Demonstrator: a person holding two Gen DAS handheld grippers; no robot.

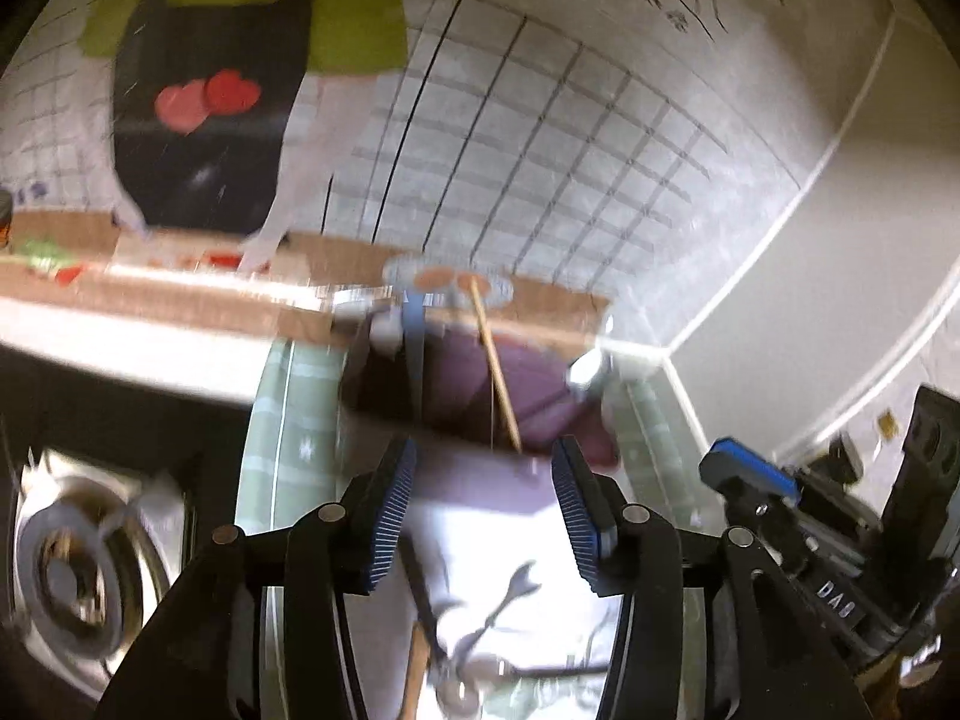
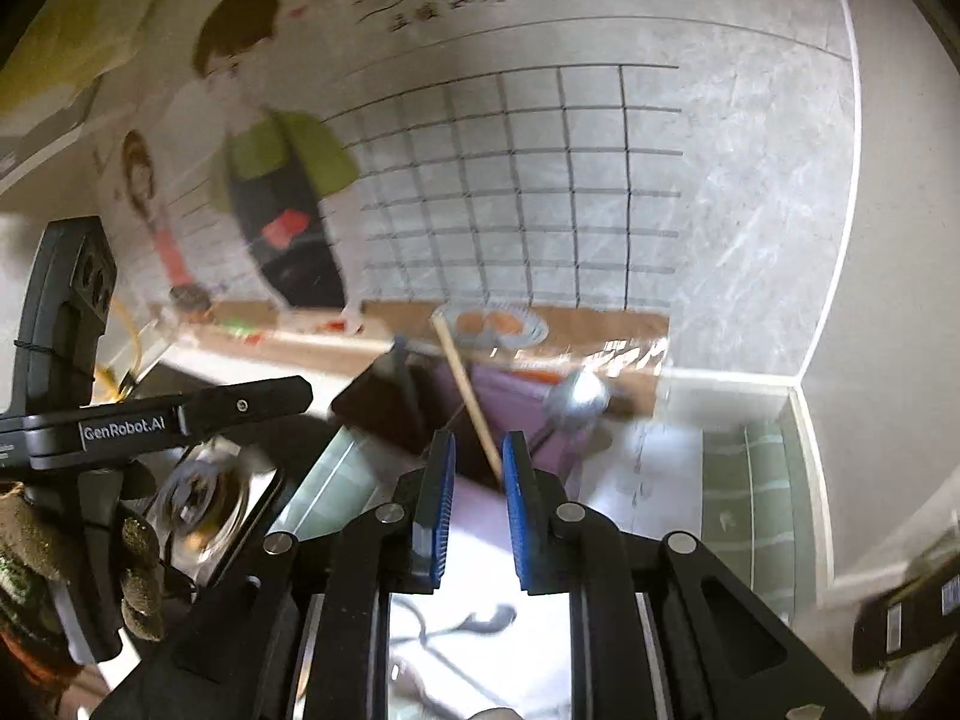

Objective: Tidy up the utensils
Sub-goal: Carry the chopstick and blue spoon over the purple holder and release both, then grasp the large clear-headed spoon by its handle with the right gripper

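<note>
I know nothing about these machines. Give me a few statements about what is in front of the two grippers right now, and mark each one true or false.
1. A wooden chopstick stands tilted in the purple holder. True.
2. The left gripper is clamped on a fork. False: its jaws are wide apart with nothing between them.
3. A metal spoon sticks up from the holder. True.
4. The wall behind is plain red brick. False: it is a grey tiled wall with a cartoon mural.
5. The right gripper has its jaws narrower than the left's. True.
</note>
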